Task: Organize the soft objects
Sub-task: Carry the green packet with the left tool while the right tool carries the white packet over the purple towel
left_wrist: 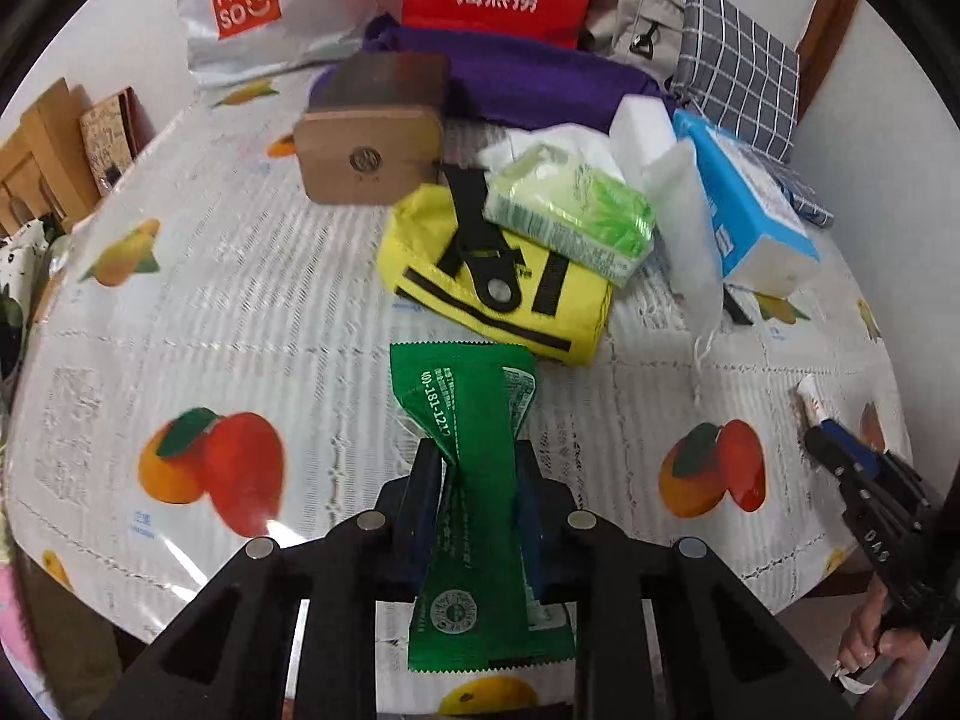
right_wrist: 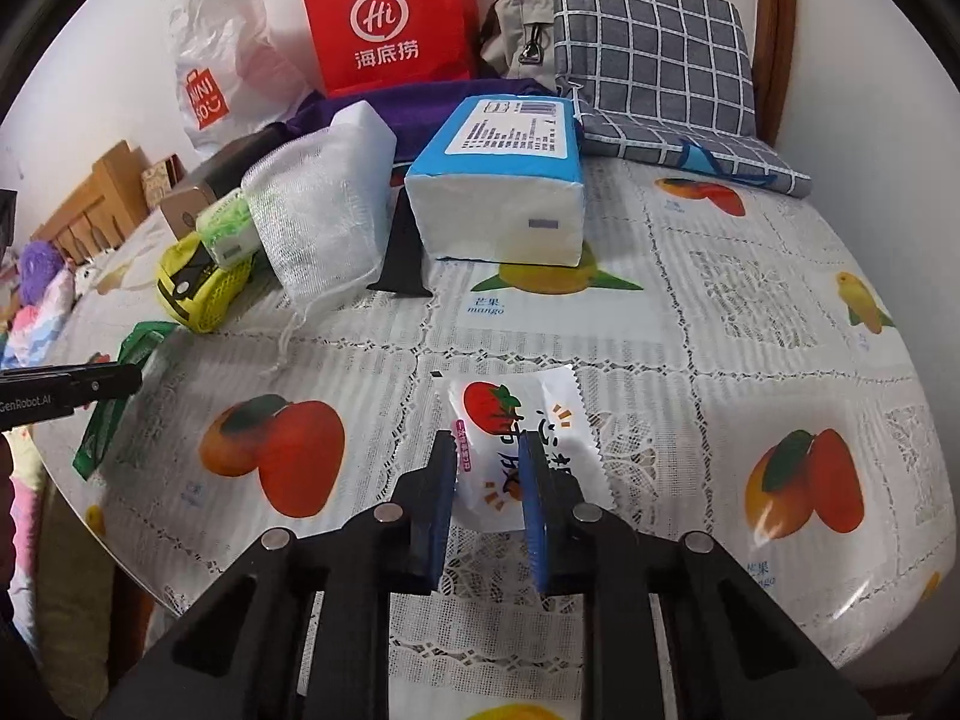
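My left gripper (left_wrist: pixel 477 468) is shut on a green foil packet (left_wrist: pixel 462 390), pinched at its waist so the wrapper flares above and below the pads. The packet hangs over the fruit-print tablecloth (left_wrist: pixel 240 312). My right gripper (right_wrist: pixel 487 468) is shut on a white snack packet (right_wrist: pixel 516 414) with a red fruit picture, which lies near the table's front edge. In the left wrist view the right gripper (left_wrist: pixel 819 441) shows at the far right with the white packet (left_wrist: pixel 807 399) at its tips. In the right wrist view the left gripper (right_wrist: pixel 135 381) and green packet (right_wrist: pixel 99 438) show at the far left.
A pile sits mid-table: a yellow pouch (left_wrist: pixel 498 294), a green tissue pack (left_wrist: pixel 570 210), a white mesh bag (right_wrist: pixel 324 210), a blue tissue pack (right_wrist: pixel 504 180) and a brown box (left_wrist: pixel 366 144). Behind are purple cloth (left_wrist: pixel 528 78), a red paper bag (right_wrist: pixel 384 18), a Miniso bag (left_wrist: pixel 246 6) and checked fabric (right_wrist: pixel 654 60).
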Action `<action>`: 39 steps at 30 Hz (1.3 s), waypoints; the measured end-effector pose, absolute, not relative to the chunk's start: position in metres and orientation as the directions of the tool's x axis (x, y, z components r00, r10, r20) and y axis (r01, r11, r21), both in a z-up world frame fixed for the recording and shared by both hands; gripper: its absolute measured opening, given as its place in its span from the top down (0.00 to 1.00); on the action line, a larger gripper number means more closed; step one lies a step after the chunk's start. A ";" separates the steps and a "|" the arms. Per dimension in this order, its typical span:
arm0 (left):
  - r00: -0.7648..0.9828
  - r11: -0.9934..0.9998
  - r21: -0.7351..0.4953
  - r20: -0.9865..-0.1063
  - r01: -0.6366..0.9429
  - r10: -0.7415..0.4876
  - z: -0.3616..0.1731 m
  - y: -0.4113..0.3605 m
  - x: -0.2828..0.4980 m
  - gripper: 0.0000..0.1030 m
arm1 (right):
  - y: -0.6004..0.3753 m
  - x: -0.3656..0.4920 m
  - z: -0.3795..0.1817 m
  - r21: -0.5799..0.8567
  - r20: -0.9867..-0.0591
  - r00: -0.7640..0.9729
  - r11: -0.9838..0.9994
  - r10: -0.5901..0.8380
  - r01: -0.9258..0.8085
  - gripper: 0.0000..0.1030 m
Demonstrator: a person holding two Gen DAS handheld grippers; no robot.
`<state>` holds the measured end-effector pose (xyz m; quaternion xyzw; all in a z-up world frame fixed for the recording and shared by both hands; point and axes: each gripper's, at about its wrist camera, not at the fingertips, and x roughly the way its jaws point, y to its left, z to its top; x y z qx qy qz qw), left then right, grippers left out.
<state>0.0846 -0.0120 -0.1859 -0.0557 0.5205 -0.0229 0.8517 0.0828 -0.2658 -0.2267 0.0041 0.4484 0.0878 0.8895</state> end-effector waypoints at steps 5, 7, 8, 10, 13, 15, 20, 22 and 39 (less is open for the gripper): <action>0.492 0.993 -0.118 -0.865 -0.006 -0.100 -0.169 -0.007 0.080 0.78 | -0.274 0.080 -0.228 0.134 -0.789 0.581 0.979 0.198 -0.152 0.77; 0.501 0.993 -0.121 -0.859 -0.007 -0.101 -0.164 -0.002 0.083 0.78 | -0.278 0.079 -0.227 0.161 -0.779 0.586 0.974 0.224 -0.158 0.78; 0.504 0.992 -0.124 -0.857 -0.007 -0.103 -0.162 -0.001 0.084 0.78 | -0.281 0.079 -0.229 0.185 -0.775 0.584 0.970 0.242 -0.157 0.78; 0.512 0.991 -0.130 -0.852 -0.007 -0.108 -0.157 0.000 0.083 0.78 | -0.285 0.080 -0.230 0.216 -0.771 0.579 0.964 0.265 -0.154 0.81; 0.524 0.991 -0.133 -0.845 -0.005 -0.111 -0.152 0.003 0.083 0.78 | -0.289 0.077 -0.224 0.237 -0.758 0.588 0.959 0.281 -0.153 0.88; 0.529 0.991 -0.136 -0.841 -0.008 -0.111 -0.152 0.003 0.083 0.78 | -0.289 0.075 -0.217 0.229 -0.752 0.596 0.959 0.282 -0.164 0.89; 0.541 0.988 -0.155 -0.831 -0.005 -0.127 -0.146 0.009 0.087 0.78 | -0.290 0.075 -0.204 0.254 -0.746 0.595 0.954 0.299 -0.162 0.95; 0.549 0.988 -0.156 -0.826 0.000 -0.131 -0.143 0.010 0.090 0.78 | -0.289 0.076 -0.195 0.252 -0.741 0.600 0.953 0.300 -0.165 0.95; 0.603 0.982 -0.191 -0.783 0.002 -0.153 -0.109 0.027 0.144 0.78 | -0.267 0.127 -0.111 0.216 -0.684 0.663 0.953 0.304 -0.214 0.96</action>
